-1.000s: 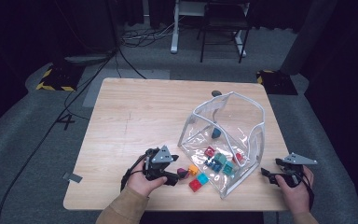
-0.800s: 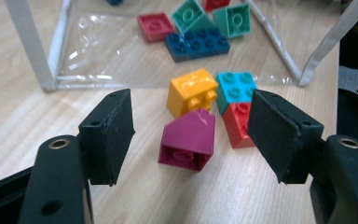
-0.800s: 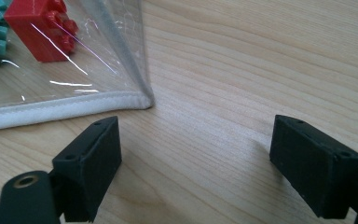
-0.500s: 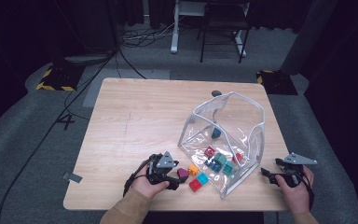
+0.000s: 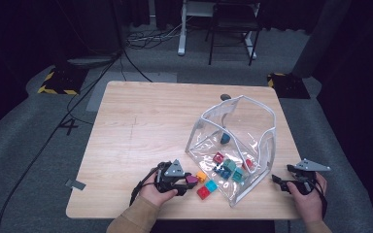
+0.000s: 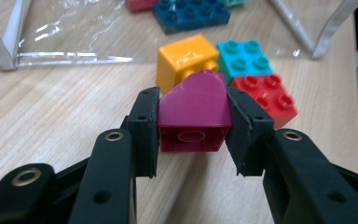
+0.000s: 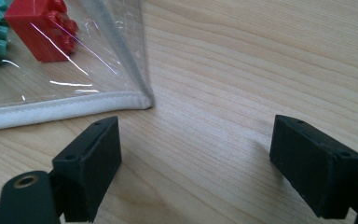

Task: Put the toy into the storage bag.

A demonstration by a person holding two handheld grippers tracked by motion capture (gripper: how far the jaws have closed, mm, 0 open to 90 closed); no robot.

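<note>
Left tool (image 6: pixel 193 128) newly clamped on purple brick (image 6: pixel 193 112) (table-level), right tool (image 7: pixel 196 154) apart, unmoved.

This looks like a lab or studio set up for recording: a single light wooden table (image 5: pixel 141 131) stands on grey carpet (image 5: pixel 24 145), with dark walls or curtains closing off the upper left and right of the high view. Black cables (image 5: pixel 126 53) trail across the floor at upper left, past a base marked with yellow-and-black hazard tape (image 5: pixel 58 82). At top centre stand a white desk frame (image 5: pixel 182 29) and a dark chair (image 5: pixel 233 29).
</note>
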